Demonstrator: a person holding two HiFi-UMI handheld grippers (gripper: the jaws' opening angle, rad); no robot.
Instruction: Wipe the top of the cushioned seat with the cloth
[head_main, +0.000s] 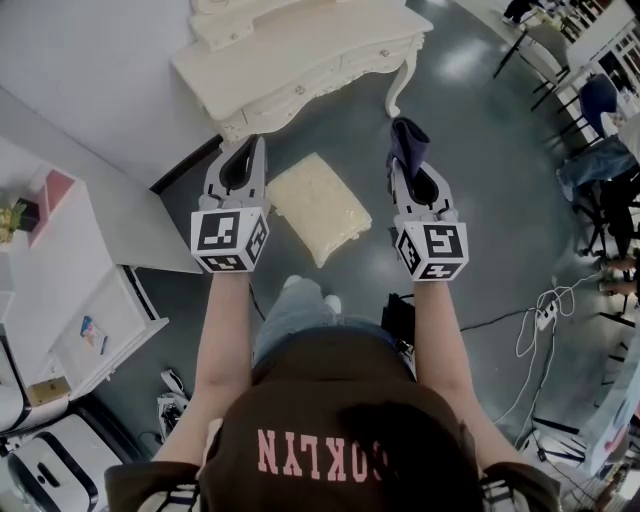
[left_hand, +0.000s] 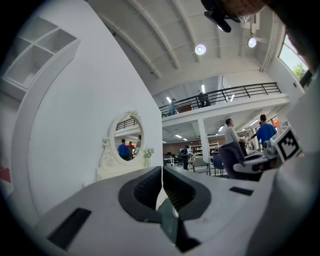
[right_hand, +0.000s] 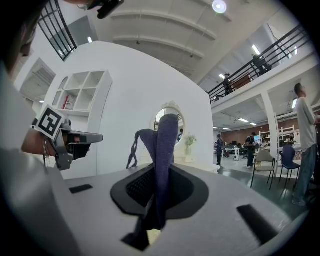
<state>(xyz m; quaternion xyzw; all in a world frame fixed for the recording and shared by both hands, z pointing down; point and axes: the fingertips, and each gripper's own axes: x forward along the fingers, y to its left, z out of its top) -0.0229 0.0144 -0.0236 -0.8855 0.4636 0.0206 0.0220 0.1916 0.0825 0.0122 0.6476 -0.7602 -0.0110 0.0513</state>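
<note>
The cushioned seat (head_main: 318, 207) sits on the floor (head_main: 470, 150) beside the dressing table (head_main: 300, 60).
Right gripper (head_main: 408, 170) pinches the cloth (head_main: 408, 140); left gripper (head_main: 252, 150) is closed, empty; gripper views add a mirror (left_hand: 125, 141).

The only writing that can be read is a row of pink block letters (head_main: 318, 455) across the person's dark brown shirt (head_main: 340, 395). In the head view it stands upside down and gives "OKLYN", with whatever comes before it lost in the creased cloth. The white cube (head_main: 230, 240) on the left gripper (head_main: 252, 148) and the white cube (head_main: 432, 250) on the right gripper (head_main: 408, 165) bear only black-and-white square marker patterns, not letters or digits. Any print on the reddish books (right_hand: 68, 102) in the white shelf unit (right_hand: 85, 90) is too small to read.
</note>
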